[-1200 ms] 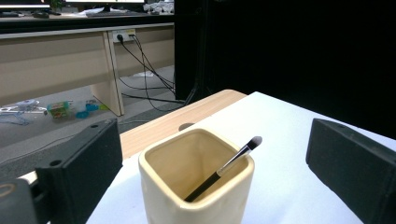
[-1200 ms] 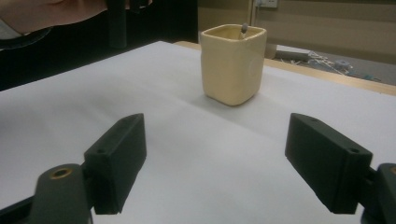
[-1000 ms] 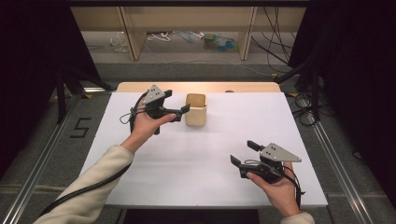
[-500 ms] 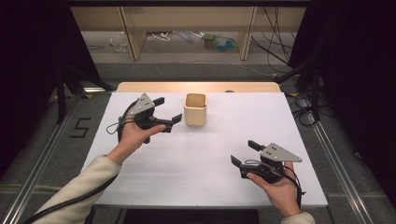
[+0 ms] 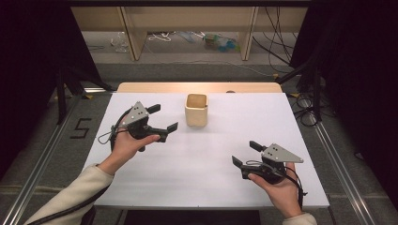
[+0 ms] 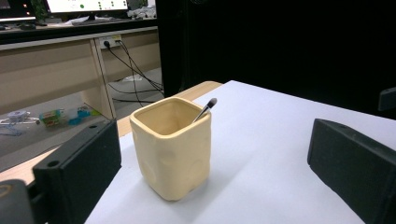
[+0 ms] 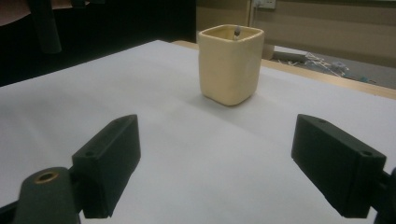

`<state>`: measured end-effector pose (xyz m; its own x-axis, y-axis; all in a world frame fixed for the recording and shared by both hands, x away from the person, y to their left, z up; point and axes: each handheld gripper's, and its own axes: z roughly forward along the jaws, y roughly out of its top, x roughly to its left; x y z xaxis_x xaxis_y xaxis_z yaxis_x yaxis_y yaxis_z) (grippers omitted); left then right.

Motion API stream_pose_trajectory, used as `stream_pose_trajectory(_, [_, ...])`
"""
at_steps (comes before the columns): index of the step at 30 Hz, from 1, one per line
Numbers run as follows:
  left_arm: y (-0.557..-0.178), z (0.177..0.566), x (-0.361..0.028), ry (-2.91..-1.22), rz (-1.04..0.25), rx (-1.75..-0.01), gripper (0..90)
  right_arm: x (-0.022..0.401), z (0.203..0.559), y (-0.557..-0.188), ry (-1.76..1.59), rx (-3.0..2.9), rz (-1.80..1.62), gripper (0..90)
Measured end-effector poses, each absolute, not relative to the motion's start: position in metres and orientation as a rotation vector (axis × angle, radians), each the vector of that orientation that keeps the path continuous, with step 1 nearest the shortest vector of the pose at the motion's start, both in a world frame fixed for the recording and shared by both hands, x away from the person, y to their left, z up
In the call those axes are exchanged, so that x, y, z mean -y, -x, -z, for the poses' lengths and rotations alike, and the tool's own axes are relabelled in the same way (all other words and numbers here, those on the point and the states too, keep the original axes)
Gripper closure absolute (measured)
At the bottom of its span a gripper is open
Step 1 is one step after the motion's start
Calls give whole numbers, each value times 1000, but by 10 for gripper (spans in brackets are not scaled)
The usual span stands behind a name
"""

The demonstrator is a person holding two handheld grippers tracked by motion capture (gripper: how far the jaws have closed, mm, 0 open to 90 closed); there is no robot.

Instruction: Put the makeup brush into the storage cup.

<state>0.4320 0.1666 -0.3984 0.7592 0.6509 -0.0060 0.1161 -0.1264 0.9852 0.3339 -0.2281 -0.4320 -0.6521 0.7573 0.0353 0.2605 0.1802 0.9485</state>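
Left gripper (image 5: 163, 118), jaws apart and empty, has backed off the cream cup (image 5: 196, 109) standing mid-table, a thin utensil, probably a pen (image 6: 204, 109), inside: drop-off looks done.

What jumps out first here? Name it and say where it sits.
The pale yellow square cup stands upright toward the far middle of the white table, with a thin pen-like stick leaning inside against its rim. The left gripper is held open just left of the cup, apart from it. The right gripper is held open at the near right, well away from the cup.
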Motion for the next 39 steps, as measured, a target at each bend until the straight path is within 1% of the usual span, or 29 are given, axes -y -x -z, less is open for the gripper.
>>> stream_pose_trajectory(26, [-390, 405, -183, -1654, -465, -548, 25, 228, 432, -335, -956, -2013, -1498, 168])
stream_pose_trajectory(31, [-383, 408, -187, -1649, -459, -519, 28, 230, 430, -333, -962, -2035, -1457, 168])
stream_pose_trajectory(32, [-381, 408, -188, -1646, -453, -522, 28, 228, 432, -335, -952, -2003, -1510, 168])
stream_pose_trajectory(39, [-372, 413, -199, -1648, -448, -531, 27, 229, 432, -335, -955, -1999, -1514, 168])
